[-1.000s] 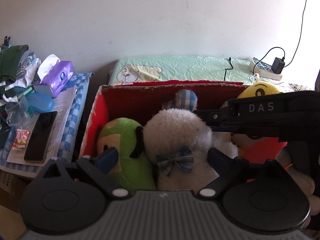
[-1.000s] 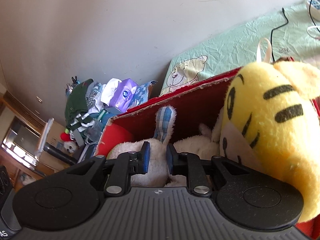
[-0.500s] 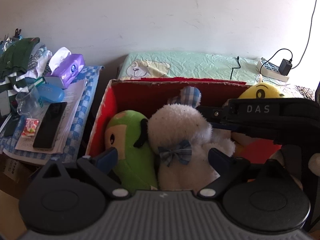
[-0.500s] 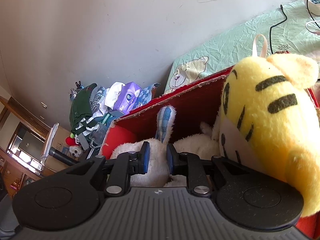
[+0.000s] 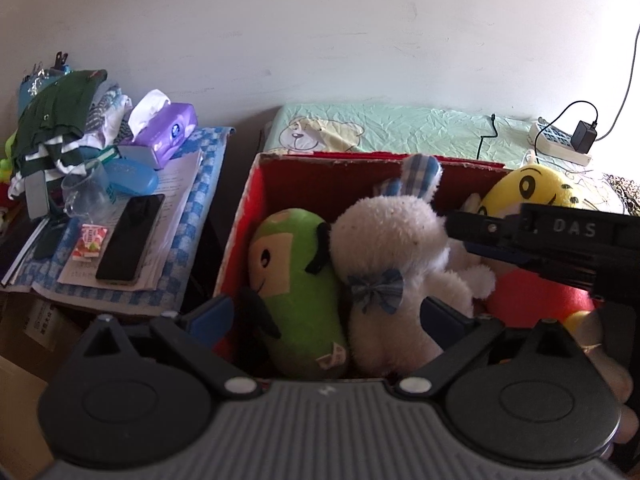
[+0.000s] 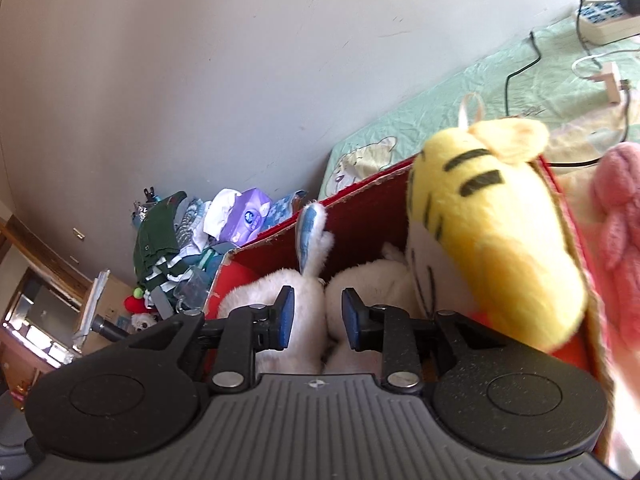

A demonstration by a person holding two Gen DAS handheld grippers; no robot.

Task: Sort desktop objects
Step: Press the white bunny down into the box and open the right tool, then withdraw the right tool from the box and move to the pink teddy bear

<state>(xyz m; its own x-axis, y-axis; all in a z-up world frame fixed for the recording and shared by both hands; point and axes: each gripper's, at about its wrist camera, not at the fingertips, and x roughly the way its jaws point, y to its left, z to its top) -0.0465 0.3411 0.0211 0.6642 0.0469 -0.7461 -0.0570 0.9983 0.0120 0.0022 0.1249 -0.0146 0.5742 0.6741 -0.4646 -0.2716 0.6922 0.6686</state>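
The right gripper has just parted its jaws, low centre, letting go of the white rabbit. It now sits in the red box. The left gripper gapes wide, empty.

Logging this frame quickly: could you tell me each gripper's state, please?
Left gripper: open, empty, above the green plush.
Right gripper: open around the white plush rabbit, not clamped.

Bright daylight from the right, overexposed glare, fisheye-warped edges.
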